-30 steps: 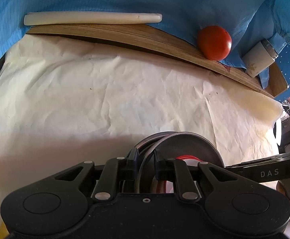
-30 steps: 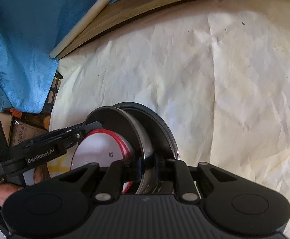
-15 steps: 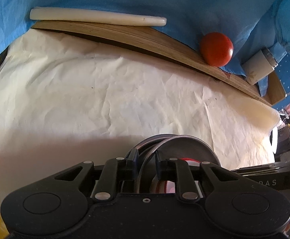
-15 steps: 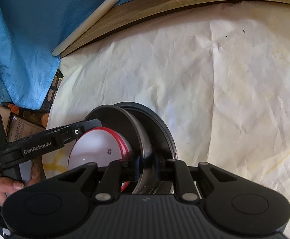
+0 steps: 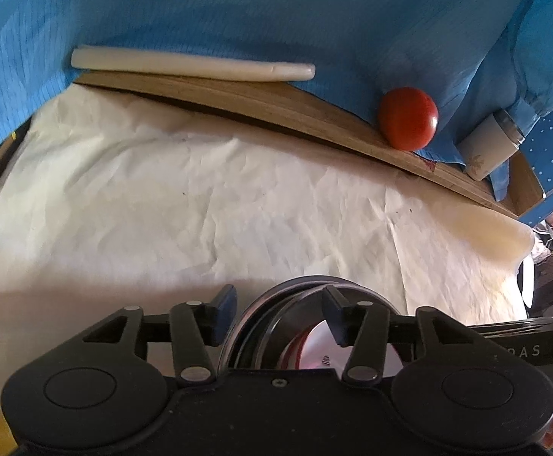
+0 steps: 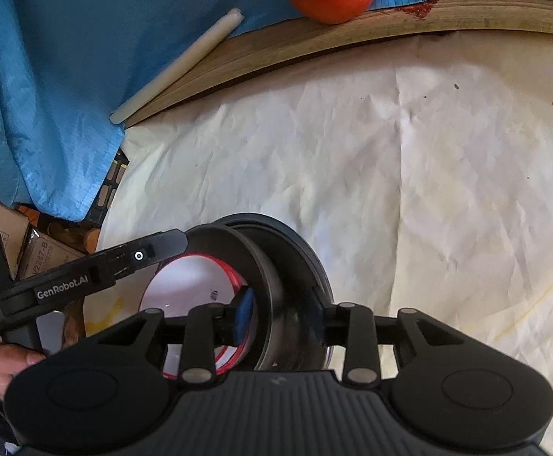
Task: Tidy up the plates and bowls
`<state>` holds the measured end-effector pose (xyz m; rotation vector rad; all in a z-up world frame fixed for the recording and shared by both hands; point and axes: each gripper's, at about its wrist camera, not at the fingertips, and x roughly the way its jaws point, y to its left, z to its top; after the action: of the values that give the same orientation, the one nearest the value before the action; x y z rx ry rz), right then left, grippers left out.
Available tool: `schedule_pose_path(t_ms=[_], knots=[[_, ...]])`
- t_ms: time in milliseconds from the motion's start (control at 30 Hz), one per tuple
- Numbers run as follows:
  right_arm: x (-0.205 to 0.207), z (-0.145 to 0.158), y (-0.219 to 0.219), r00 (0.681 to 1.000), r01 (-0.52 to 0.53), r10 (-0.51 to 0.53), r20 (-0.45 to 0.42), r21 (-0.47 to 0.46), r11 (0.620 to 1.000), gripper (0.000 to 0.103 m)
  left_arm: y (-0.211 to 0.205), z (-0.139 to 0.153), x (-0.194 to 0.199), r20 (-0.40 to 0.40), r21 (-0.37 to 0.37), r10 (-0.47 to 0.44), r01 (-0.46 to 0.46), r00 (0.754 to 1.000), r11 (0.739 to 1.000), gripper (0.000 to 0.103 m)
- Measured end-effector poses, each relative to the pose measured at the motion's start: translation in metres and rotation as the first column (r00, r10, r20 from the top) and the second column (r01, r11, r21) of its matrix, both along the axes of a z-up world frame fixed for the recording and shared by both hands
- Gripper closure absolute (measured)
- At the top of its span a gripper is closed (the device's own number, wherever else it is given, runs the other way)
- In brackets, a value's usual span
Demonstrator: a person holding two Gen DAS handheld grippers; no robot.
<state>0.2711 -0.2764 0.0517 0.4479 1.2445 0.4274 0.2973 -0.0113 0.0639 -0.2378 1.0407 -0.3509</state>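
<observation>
A stack of nested steel bowls (image 6: pixel 238 250) sits on cream paper (image 6: pixel 352 174), with a wider dark steel dish (image 6: pixel 310 254) under it and a white dish with a red rim (image 6: pixel 189 285) inside. My right gripper (image 6: pixel 279 313) straddles the stack's near rim; its jaws are opening and the blue pad (image 6: pixel 246 311) stands clear of the rim. In the left wrist view, my left gripper (image 5: pixel 279 307) straddles the steel rims (image 5: pixel 303 285) on the other side of the stack. Its jaws are also opening, with both pads off the metal. The white dish (image 5: pixel 322 345) shows below.
A red tomato (image 5: pixel 409 119), a white stick (image 5: pixel 192 66) and a white cup (image 5: pixel 489 144) lie on blue cloth (image 5: pixel 238 7) beyond a wooden board edge (image 5: pixel 314 114). Cardboard boxes (image 6: pixel 44 254) sit off the paper's left side. A hand (image 6: pixel 6 364) holds the left gripper.
Both grippers were shut on the stack's rim and have spread their jaws, letting go of it. The stack stays where it was on the paper.
</observation>
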Motion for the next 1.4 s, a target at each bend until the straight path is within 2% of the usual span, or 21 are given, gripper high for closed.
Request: schedule_pose_path(t_ms=[167,300,333,400,433,567,700,800,867,1000,1167,1300,1400], knots=[[-0.002,0.001,-0.001,1.0,0.004,-0.004,0.012,-0.005,1.0,0.065,0.002,0.006,-0.004,0.03,0.012,0.009,-0.009,1.0,1.0,0.04],[-0.005,0.002,-0.002,0.999,0.013,-0.013,0.029,0.0,1.0,0.061,0.002,0.012,-0.01,0.07,0.025,0.024,-0.025,0.997,0.999,0.027],[-0.006,0.004,-0.003,0.999,0.018,-0.018,0.04,0.0,1.0,0.055,0.002,0.013,-0.012,0.082,0.028,0.027,-0.029,0.996,0.999,0.025],[-0.01,0.008,-0.006,0.995,0.057,-0.052,0.089,-0.05,0.997,0.012,0.001,0.017,-0.016,0.109,0.033,0.033,-0.037,0.993,0.999,0.02],[-0.013,0.01,-0.01,0.991,0.059,-0.055,0.12,-0.032,0.998,0.008,0.001,0.019,-0.018,0.123,0.034,0.036,-0.04,0.992,0.999,0.017],[-0.021,0.012,-0.018,0.988,0.066,-0.069,0.14,0.025,0.998,0.008,0.0,0.025,-0.028,0.186,0.041,0.057,-0.066,0.981,0.997,0.011],[-0.031,0.012,-0.019,0.979,0.07,-0.072,0.193,0.015,0.997,0.005,0.001,0.031,-0.042,0.245,0.037,0.093,-0.105,0.965,0.994,0.006],[-0.041,0.013,-0.021,0.97,0.081,-0.085,0.227,0.028,0.996,0.001,0.002,0.034,-0.055,0.297,0.043,0.116,-0.135,0.948,0.99,0.001],[-0.05,0.014,-0.024,0.958,0.094,-0.101,0.269,0.04,0.995,0.001,0.002,0.035,-0.069,0.351,0.045,0.139,-0.165,0.926,0.985,0.001],[-0.072,0.017,-0.028,0.921,0.115,-0.123,0.371,0.044,0.992,0.0,0.002,0.034,-0.096,0.441,0.035,0.158,-0.193,0.883,0.981,0.001],[-0.103,0.021,-0.028,0.865,0.132,-0.119,0.488,0.007,0.991,0.0,-0.002,0.028,-0.13,0.513,0.015,0.183,-0.222,0.839,0.975,0.001],[-0.129,0.022,-0.025,0.809,0.156,-0.125,0.575,-0.005,0.988,0.0,-0.004,0.023,-0.153,0.544,-0.002,0.208,-0.247,0.813,0.969,0.001],[-0.145,0.021,-0.022,0.77,0.164,-0.12,0.627,-0.013,0.986,0.0,-0.005,0.014,-0.168,0.549,-0.005,0.228,-0.269,0.805,0.963,0.001]])
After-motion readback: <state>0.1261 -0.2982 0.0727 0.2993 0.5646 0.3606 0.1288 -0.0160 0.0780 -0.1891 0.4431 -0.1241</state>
